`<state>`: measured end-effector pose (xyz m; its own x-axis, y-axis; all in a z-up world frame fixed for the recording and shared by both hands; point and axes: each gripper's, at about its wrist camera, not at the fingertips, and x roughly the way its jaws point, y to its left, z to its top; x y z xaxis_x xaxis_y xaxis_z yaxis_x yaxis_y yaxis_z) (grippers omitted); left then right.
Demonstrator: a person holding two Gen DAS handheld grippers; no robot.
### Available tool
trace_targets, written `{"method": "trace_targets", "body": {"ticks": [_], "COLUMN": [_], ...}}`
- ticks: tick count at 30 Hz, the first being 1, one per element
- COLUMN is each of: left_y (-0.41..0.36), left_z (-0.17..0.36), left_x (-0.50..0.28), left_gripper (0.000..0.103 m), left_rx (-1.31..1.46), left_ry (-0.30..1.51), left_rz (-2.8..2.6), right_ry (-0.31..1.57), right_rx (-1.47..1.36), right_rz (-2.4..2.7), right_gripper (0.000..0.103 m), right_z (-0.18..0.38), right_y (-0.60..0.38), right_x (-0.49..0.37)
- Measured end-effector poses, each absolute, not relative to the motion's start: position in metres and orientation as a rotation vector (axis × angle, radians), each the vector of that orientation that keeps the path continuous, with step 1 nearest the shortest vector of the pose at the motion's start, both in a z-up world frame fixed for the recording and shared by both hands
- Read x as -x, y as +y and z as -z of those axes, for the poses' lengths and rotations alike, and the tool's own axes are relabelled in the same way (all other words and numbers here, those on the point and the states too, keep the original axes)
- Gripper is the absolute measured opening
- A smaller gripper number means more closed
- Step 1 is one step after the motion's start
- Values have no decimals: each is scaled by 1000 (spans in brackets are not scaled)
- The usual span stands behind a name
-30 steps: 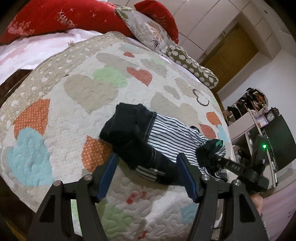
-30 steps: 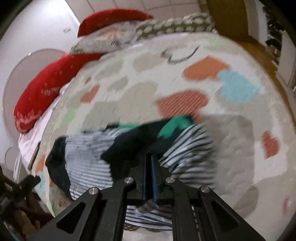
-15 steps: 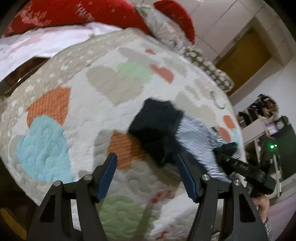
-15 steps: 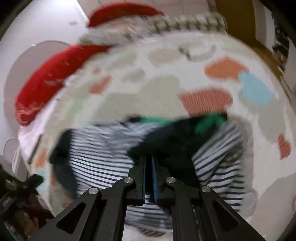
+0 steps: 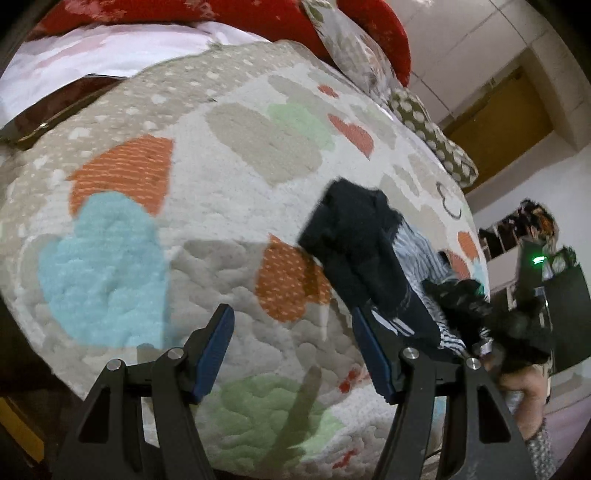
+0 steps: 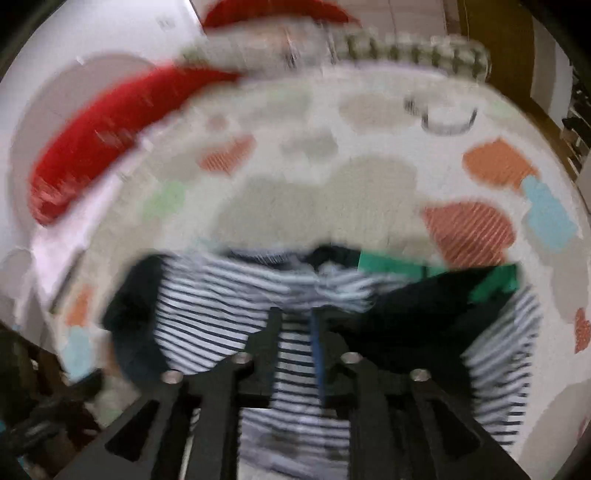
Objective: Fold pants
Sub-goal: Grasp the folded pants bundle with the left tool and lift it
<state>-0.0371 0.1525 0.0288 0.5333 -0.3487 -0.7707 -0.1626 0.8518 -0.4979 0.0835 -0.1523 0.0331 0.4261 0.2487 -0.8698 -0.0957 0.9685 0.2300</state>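
The pants (image 5: 354,251) are dark navy with a black-and-white striped inside, bunched on the heart-patterned quilt (image 5: 155,229). My left gripper (image 5: 291,343) is open and empty, low over the quilt just left of the pants' dark end. In the blurred right wrist view my right gripper (image 6: 297,321) is nearly closed, with striped fabric of the pants (image 6: 207,306) between its fingers and lifted; a green band shows at the waist. The right gripper also shows at the right edge of the left wrist view (image 5: 480,328), holding the cloth.
Red pillows (image 5: 236,14) and patterned pillows (image 5: 428,122) lie at the head of the bed. A white sheet (image 5: 92,55) lies beyond the quilt's left side. A wooden door (image 5: 502,122) and cluttered shelves (image 5: 535,236) stand to the right.
The right gripper has pulled the striped fabric up and spread it wider. The left gripper has swung left, so the pants now sit at its right finger instead of between the fingers.
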Motion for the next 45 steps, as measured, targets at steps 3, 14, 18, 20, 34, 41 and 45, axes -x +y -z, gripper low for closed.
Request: {"method": "trace_targets", "body": {"ticks": [3, 14, 18, 20, 34, 41, 45], "left_y": [178, 220, 214, 210, 100, 36, 2], "left_z": [-33, -29, -29, -27, -48, -60, -80], "left_x": [43, 61, 69, 70, 47, 15, 15], "left_gripper": [65, 65, 65, 65, 36, 9, 9], "left_rx": [613, 706, 682, 676, 382, 294, 266], "left_ry": [981, 939, 927, 933, 875, 936, 924], "left_rz": [78, 35, 70, 85, 298, 392, 477], "right_ry": [1153, 1206, 1266, 1312, 1260, 1210, 1148], "right_rx": [-8, 35, 133, 163, 75, -128, -231], "right_rz": [-188, -406, -341, -298, -392, -463, -458], "right_gripper": [35, 68, 73, 83, 29, 29, 29], "right_z": [-32, -66, -49, -36, -70, -96, -112], "right_y": [-131, -16, 26, 38, -14, -47, -97], "right_x": [-87, -90, -112, -115, -103, -96, -85]}}
